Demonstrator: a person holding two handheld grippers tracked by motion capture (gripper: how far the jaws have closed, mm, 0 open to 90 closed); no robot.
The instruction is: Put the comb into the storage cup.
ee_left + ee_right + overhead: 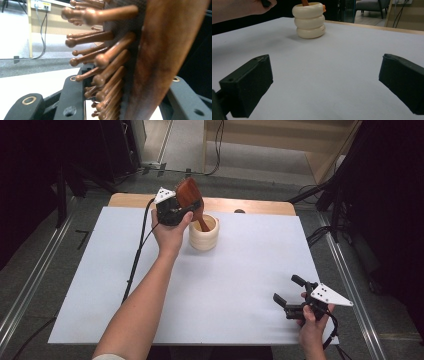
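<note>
A dark brown wooden hairbrush (pixel 189 192) with round-tipped pins (pixel 100 60) stands tilted, its handle (pixel 201 224) down inside a cream ribbed cup (pixel 204 237) at the back middle of the table. My left gripper (pixel 186 210) is shut on the brush's head, one black jaw on either side of it in the left gripper view (pixel 128 100). The brush's wooden back (pixel 160 55) rises on the right side of that view. My right gripper (pixel 288 289) rests open near the front right, facing the cup (pixel 310 21) from afar with nothing between its jaws (pixel 325 85).
A white sheet (pixel 225 285) covers the wooden table (pixel 260 206). The left gripper's cable (pixel 136 255) trails over the sheet's left part. Metal floor rails (pixel 350 280) run along both sides, and dark stands flank the back corners.
</note>
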